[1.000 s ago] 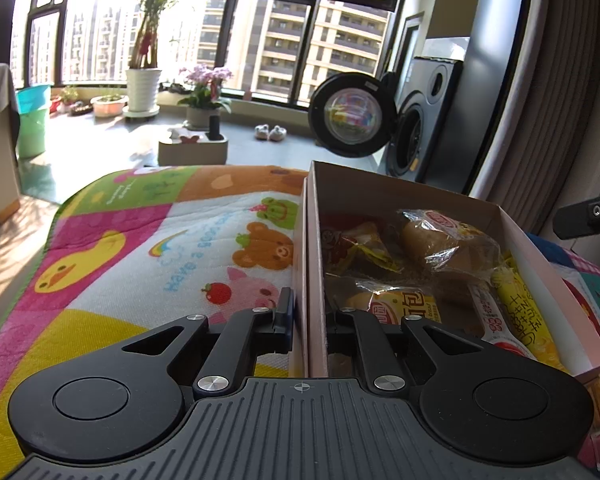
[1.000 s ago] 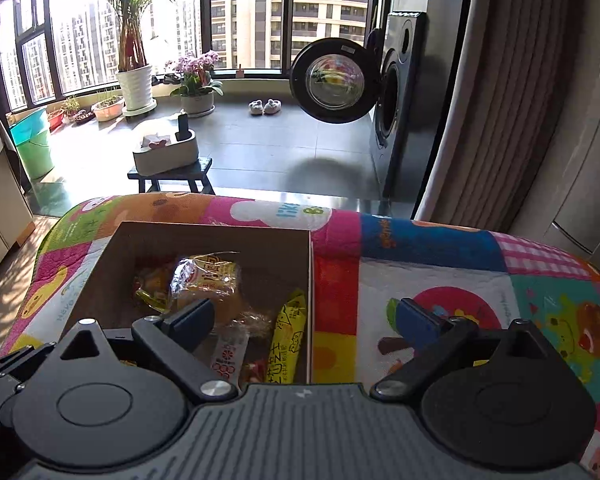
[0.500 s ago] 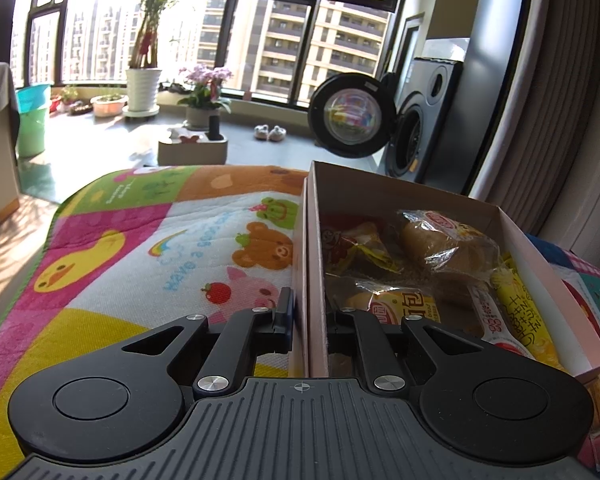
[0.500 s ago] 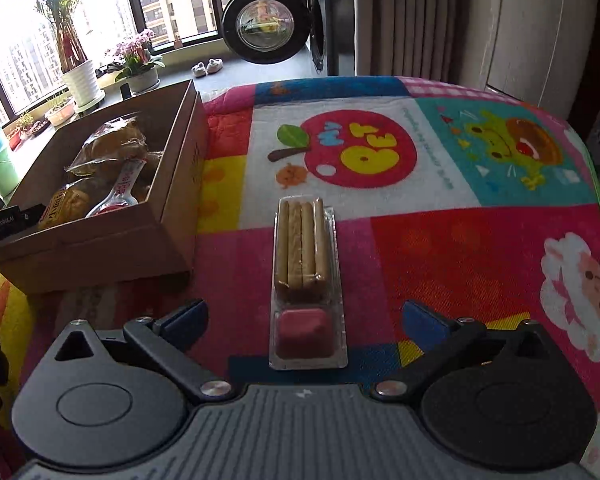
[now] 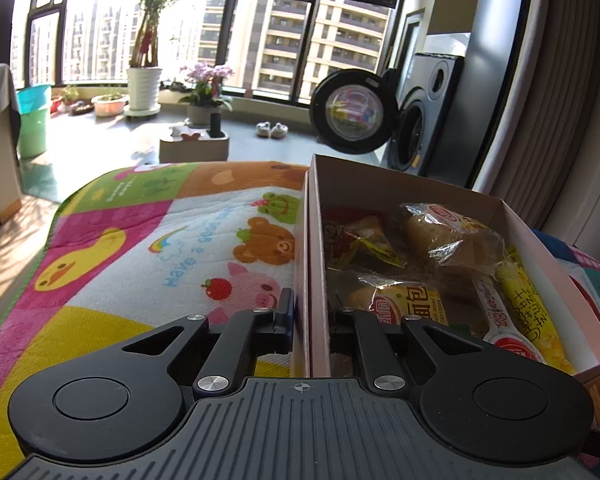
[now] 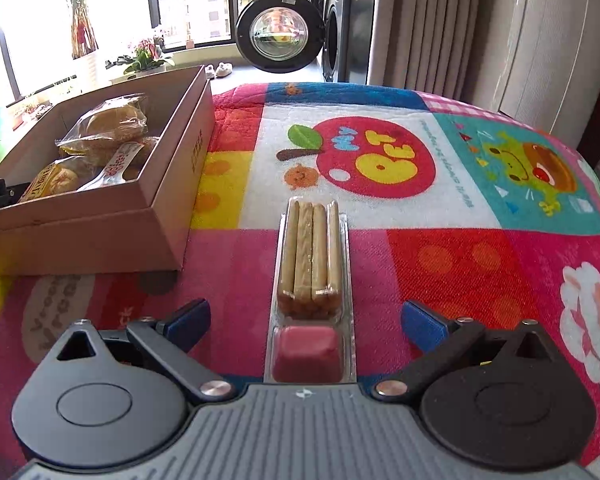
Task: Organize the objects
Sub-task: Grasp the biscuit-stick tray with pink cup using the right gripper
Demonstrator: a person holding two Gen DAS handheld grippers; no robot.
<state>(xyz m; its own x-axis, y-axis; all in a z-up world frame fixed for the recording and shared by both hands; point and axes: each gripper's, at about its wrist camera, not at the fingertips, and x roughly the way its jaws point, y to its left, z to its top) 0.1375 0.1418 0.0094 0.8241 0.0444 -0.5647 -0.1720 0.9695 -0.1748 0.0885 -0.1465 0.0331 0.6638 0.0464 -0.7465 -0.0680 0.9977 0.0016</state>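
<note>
A brown cardboard box (image 5: 314, 248) (image 6: 172, 184) holding several wrapped breads and snack packs (image 5: 452, 236) (image 6: 112, 124) sits on a colourful cartoon mat. My left gripper (image 5: 310, 320) is shut on the box's near left wall, one finger outside and one inside. On the mat right of the box lies a clear tray of biscuit sticks with pink dip (image 6: 310, 280). My right gripper (image 6: 306, 322) hovers low over that tray, open wide, a blue-padded finger on each side and neither touching it.
The cartoon mat (image 6: 440, 216) (image 5: 148, 256) covers the whole surface and drops off at its right edge. Beyond it stand a washing machine with its round door open (image 6: 280, 36), a curtain, plants by the windows and a small stool (image 5: 194, 148).
My right gripper swung away from above the box to the biscuit tray and moved closer over it. The left gripper and box stayed still.
</note>
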